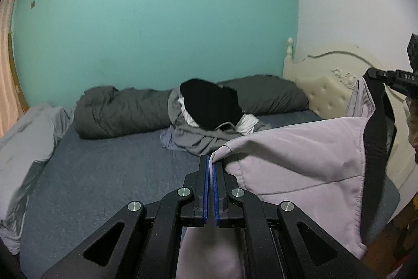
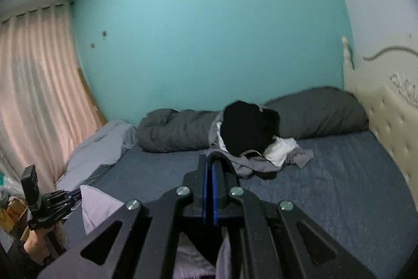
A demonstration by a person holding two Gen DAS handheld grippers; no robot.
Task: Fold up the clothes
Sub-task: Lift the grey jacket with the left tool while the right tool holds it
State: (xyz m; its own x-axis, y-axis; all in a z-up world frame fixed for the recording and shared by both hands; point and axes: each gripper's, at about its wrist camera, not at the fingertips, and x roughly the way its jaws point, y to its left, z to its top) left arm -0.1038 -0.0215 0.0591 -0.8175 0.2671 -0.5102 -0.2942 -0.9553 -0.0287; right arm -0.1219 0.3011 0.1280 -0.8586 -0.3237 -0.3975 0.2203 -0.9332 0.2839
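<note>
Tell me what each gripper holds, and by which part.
Both hold the lilac garment: left gripper pinches a corner, right gripper its black band.

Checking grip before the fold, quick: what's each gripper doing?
Left gripper: shut on the lilac garment.
Right gripper: shut on the garment's black band.

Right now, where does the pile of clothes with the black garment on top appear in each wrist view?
Left wrist view: the pile of clothes lies at picture centre on the bed, beyond the shut left gripper.
Right wrist view: the pile sits right of centre, just past the right gripper.
Shared landmark: the cream headboard, right of the pile in both.
</note>
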